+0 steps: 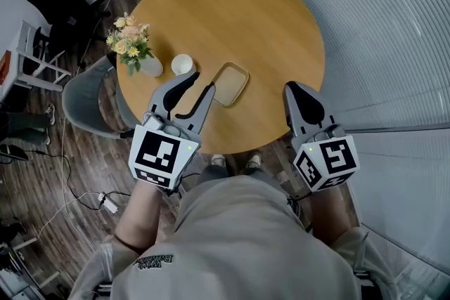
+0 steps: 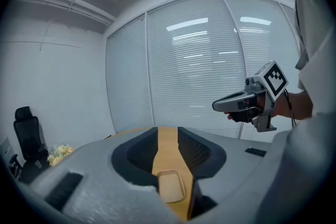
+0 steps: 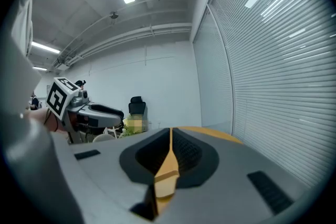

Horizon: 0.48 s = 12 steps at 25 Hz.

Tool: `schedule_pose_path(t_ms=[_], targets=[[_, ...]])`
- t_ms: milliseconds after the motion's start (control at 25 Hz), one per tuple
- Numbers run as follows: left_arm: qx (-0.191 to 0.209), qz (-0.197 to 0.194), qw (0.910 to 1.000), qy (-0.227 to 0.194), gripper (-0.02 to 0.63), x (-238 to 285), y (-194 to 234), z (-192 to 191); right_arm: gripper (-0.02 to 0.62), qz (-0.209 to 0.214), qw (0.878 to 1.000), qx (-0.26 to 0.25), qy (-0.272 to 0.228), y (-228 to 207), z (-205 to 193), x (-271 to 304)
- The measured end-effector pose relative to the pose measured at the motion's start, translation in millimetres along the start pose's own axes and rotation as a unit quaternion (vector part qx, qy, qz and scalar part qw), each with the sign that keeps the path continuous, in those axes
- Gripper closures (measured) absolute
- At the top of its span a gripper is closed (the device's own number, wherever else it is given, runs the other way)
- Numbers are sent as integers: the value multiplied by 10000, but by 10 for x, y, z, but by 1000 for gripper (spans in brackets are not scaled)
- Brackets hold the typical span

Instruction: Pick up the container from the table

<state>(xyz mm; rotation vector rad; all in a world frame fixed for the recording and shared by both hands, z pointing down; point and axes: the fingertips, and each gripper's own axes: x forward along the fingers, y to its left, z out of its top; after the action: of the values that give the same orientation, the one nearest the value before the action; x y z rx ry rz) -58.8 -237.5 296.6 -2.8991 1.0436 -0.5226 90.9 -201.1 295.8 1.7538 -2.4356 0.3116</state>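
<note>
On the round wooden table [image 1: 267,24], toward its near edge: tan container [image 1: 230,83], flat, free all round; white cup [image 1: 182,64] near. Left gripper [image 1: 200,82] spread, empty, just beside the container. Right gripper [image 1: 294,89] pressed together, empty. Plank floor [image 1: 42,172]; blinds [image 1: 394,24].

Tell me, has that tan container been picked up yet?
Nothing is done yet: the container lies flat on the table. In hand: the left gripper, jaws apart and empty, points at it. The right gripper, shut, hangs near the table's edge. Left to do: grip and lift.
</note>
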Motion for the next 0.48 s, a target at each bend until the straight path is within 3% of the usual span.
schedule_pose_path(t_ms=[480], targets=[[358,-517,9956,690,495,709,-196,-275,560,-163,9996,72,220,-311,-238,136]])
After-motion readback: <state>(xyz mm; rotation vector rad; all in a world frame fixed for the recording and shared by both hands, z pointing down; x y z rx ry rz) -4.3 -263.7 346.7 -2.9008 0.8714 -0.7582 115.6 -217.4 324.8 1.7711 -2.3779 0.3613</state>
